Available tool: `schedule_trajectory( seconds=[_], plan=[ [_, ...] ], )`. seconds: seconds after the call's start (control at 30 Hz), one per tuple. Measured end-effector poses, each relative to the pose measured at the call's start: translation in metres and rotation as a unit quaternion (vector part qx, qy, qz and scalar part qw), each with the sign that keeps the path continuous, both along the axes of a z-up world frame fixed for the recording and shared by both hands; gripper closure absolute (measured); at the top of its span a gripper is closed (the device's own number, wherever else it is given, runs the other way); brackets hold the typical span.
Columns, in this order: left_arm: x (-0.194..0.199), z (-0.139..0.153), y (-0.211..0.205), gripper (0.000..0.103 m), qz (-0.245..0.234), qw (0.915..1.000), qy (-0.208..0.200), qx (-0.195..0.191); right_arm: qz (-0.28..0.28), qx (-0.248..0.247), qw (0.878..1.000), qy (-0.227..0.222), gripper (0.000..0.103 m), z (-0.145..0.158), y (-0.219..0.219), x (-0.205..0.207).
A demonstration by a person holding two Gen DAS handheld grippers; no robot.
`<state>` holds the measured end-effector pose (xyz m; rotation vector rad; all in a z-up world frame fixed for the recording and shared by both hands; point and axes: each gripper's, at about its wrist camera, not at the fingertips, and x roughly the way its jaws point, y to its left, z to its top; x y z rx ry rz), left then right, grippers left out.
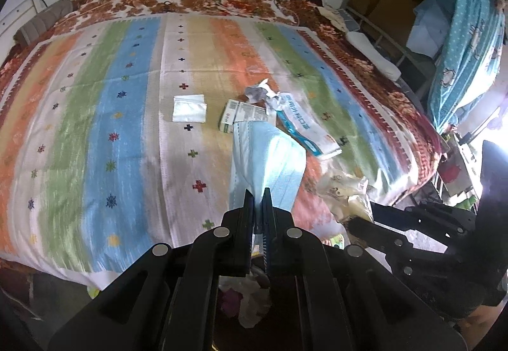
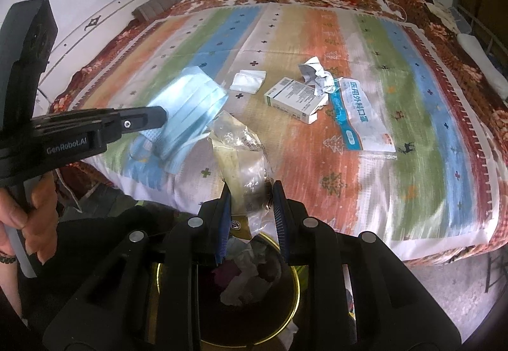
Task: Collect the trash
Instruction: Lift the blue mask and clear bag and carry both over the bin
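Two pieces are in hand. Left wrist view: your left gripper (image 1: pixel 257 201) is clamped on a blue face mask (image 1: pixel 270 157); tissue (image 1: pixel 189 109), box (image 1: pixel 243 116), crumpled paper (image 1: pixel 263 94) and mask packet (image 1: pixel 304 129) lie on the bed (image 1: pixel 95 129). Right wrist view: your right gripper (image 2: pixel 252 211) pinches a clear wrapper (image 2: pixel 238 154) above the part-filled bin (image 2: pixel 297 287).
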<state>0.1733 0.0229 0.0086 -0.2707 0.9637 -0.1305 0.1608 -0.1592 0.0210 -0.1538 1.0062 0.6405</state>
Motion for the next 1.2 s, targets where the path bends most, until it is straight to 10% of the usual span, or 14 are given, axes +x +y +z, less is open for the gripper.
schedule_trajectory(
  seconds=[1.2],
  plan=[
    [-0.108,-0.033,-0.023,0.099,-0.016,0.9988,0.027,-0.038,-0.002,-0.035,0.999,0.021,0.080,-0.035,-0.034,-0.097]
  ],
)
